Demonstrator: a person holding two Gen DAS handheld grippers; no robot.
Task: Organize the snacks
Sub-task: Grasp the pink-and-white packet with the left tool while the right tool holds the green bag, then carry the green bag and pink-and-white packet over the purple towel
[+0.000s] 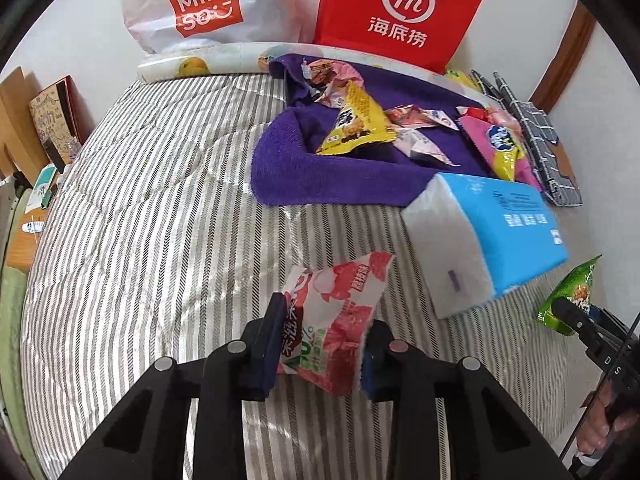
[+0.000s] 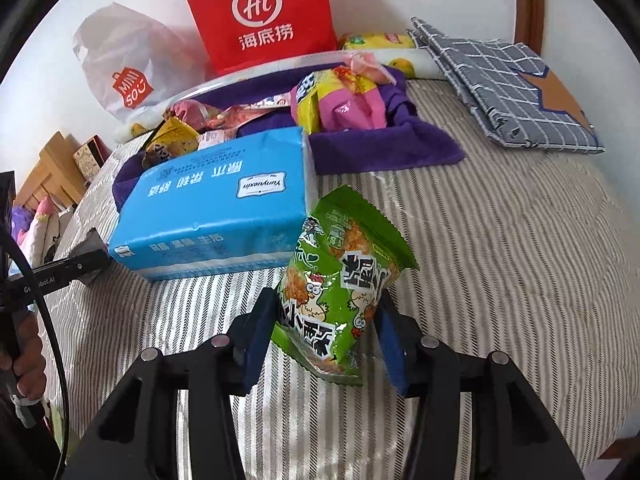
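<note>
We hold a snack in each hand above the striped bed (image 1: 132, 216). Our left tongs (image 1: 320, 344) are clamped on a red pouch (image 1: 336, 316), the dark pads pressing its lower flanks; its long axis runs away from us and a little to the right, with the crimped top edge pointing toward the tissue pack (image 1: 492, 236). Our right tongs (image 2: 324, 332) are clamped on a green bag (image 2: 340, 284), gripped across its lower half; it stands tilted, long axis rising away from us, its zigzag top edge leaning over the near right corner of the tissue pack, though we cannot tell whether the two touch. In the left view the green bag shows small at the right rim, well apart from the red pouch. Beyond the tissue pack lies a purple towel (image 1: 344, 172) with rolled edges, carrying a heap of loose snacks, among them a yellow packet (image 1: 356, 124). Behind it a red bag (image 1: 400, 8) and a white bag (image 1: 200, 4) lean on the wall, and a folded checked cloth (image 2: 508, 92) sits near the bed's far right corner. Open bedding stretches wide to the left of the red pouch and to the right of the green bag; the near edge of the bed curves away at lower right in the right view.
</note>
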